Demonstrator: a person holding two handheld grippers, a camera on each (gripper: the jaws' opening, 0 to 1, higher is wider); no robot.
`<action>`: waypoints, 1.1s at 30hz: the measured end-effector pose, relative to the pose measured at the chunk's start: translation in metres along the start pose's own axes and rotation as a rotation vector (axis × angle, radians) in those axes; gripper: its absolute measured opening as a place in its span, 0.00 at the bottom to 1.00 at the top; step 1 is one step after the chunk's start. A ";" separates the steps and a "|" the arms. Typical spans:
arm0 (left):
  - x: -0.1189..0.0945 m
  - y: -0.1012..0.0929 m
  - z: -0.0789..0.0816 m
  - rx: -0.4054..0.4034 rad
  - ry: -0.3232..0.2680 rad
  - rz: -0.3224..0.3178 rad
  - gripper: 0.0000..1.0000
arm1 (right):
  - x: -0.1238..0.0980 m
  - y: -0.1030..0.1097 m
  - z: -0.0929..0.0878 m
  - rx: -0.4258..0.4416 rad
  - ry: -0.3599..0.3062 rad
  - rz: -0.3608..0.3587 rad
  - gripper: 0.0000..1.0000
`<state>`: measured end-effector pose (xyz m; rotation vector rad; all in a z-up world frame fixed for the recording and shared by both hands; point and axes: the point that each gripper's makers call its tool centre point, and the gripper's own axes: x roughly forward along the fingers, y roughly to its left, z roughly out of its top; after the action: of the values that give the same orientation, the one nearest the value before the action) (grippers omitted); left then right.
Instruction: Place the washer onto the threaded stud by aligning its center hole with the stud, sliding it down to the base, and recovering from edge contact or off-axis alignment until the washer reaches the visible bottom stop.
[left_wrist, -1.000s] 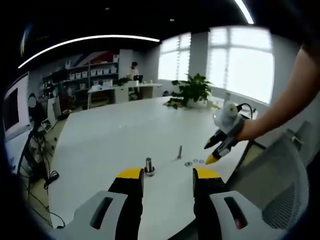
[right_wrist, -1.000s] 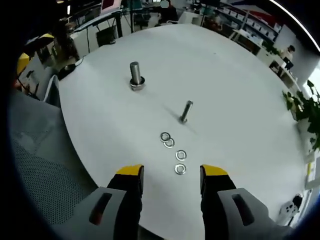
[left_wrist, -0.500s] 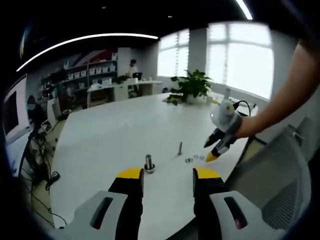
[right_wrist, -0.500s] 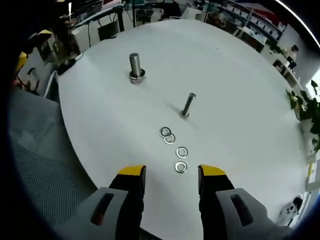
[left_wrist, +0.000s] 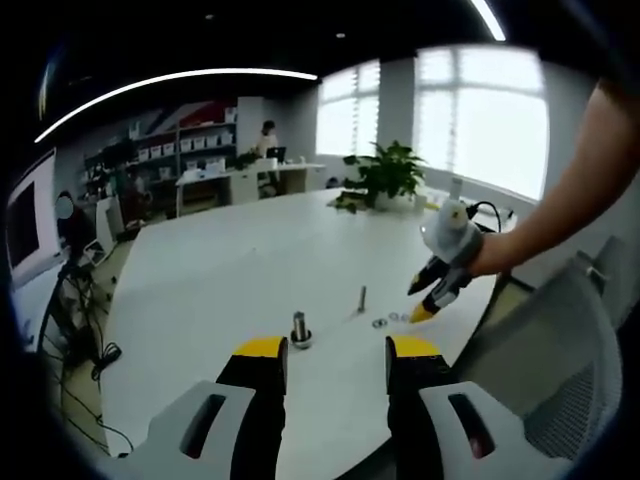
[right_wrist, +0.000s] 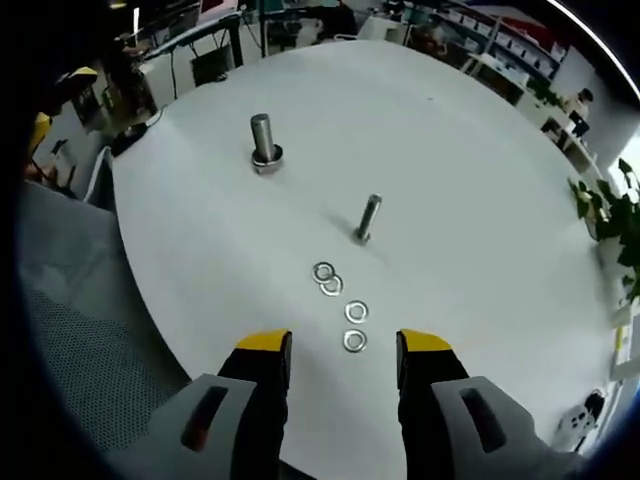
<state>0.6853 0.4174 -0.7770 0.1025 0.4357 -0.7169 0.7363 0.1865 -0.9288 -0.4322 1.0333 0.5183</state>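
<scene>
Four washers (right_wrist: 341, 306) lie flat on the white worktop (right_wrist: 480, 200), just beside the thin stud (right_wrist: 367, 219); a thicker stud (right_wrist: 264, 144) stands well apart from it. The right gripper (right_wrist: 343, 352) hovers above the nearest washer, jaws spread and empty. The left gripper (left_wrist: 336, 358) hangs back, jaws likewise spread.

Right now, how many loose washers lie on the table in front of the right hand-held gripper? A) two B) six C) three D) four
D: the right gripper view shows four washers flat on the white table, two overlapping near the thin stud and two closer to the open right hand-held gripper.
</scene>
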 end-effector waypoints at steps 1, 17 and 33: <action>0.000 0.000 0.000 -0.003 -0.001 -0.001 0.37 | 0.000 0.001 0.003 -0.004 -0.004 0.001 0.44; 0.001 0.000 -0.002 -0.025 0.005 -0.009 0.38 | 0.002 -0.004 0.007 -0.037 0.000 0.010 0.44; 0.003 0.000 -0.010 -0.034 0.039 -0.011 0.38 | 0.027 -0.009 -0.015 -0.041 0.108 0.033 0.32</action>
<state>0.6837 0.4183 -0.7870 0.0823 0.4854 -0.7190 0.7422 0.1763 -0.9587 -0.4841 1.1368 0.5506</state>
